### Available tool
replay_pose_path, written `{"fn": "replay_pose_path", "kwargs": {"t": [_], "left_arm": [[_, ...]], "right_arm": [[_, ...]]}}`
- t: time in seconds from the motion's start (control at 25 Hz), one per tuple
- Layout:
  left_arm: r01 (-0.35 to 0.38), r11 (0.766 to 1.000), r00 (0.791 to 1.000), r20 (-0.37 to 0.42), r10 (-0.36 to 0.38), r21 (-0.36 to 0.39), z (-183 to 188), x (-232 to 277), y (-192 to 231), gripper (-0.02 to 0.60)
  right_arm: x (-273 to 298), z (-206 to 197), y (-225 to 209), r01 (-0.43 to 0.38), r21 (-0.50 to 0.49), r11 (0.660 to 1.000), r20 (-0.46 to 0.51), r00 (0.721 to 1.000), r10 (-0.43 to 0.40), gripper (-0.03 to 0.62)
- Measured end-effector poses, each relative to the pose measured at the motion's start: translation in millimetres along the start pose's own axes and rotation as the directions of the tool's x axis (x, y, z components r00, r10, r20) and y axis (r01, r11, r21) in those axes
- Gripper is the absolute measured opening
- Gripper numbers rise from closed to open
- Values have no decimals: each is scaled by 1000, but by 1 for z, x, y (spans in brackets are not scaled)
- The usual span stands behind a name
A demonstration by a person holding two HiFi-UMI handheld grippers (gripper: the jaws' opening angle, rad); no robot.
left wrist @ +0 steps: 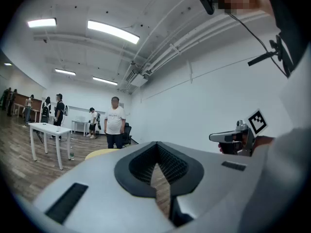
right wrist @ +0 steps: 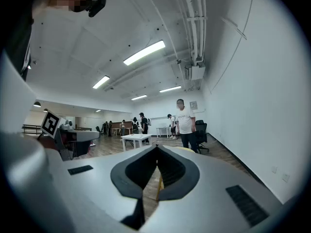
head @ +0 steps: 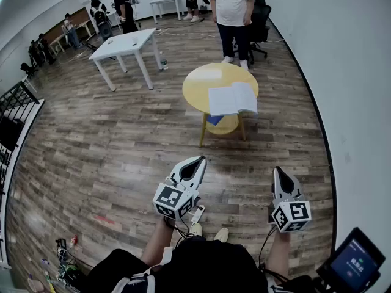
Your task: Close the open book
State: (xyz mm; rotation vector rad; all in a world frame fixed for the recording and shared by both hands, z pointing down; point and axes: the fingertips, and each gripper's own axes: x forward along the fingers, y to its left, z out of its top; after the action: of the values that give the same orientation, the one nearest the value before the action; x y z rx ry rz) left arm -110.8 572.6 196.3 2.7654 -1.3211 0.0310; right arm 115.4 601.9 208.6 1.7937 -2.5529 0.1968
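An open book (head: 232, 98) with white pages lies flat on the near right part of a round yellow table (head: 211, 76) in the head view. Both grippers are held level over the wooden floor, well short of the table and apart from the book. My left gripper (head: 199, 161) points toward the table with its jaws together and nothing in them. My right gripper (head: 279, 171) is also shut and empty. In the left gripper view the left gripper (left wrist: 157, 144) has the yellow table (left wrist: 103, 153) beyond it. The book does not show in either gripper view.
A person in a white shirt (head: 233, 6) stands just behind the yellow table, beside a black office chair (head: 261, 16). A white table (head: 125, 44) stands to the far left, with several people beyond. A white wall (head: 342, 72) runs along the right.
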Motion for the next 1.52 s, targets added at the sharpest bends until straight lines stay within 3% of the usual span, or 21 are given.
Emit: {"fn": "replay_pose_path", "kwargs": {"t": [0.44, 0.8, 1.08, 1.52], "left_arm": [[6, 1000, 1000, 7, -6, 24, 0, 40, -15, -2], [-7, 999, 1000, 22, 6, 36, 6, 85, 17, -2], [-4, 1000, 999, 32, 4, 11, -2, 150, 73, -2], [12, 999, 1000, -13, -13, -33, 1, 318, 219, -2]], "right_arm": [[12, -3, -38, -13, 3, 1000, 5, 1000, 13, 3], [63, 6, -57, -32, -12, 999, 17, 999, 33, 4], [141, 0, -82, -31, -23, 999, -1, 1000, 31, 3], [350, 21, -139, -20, -6, 1000, -47, 999, 20, 3]]}}
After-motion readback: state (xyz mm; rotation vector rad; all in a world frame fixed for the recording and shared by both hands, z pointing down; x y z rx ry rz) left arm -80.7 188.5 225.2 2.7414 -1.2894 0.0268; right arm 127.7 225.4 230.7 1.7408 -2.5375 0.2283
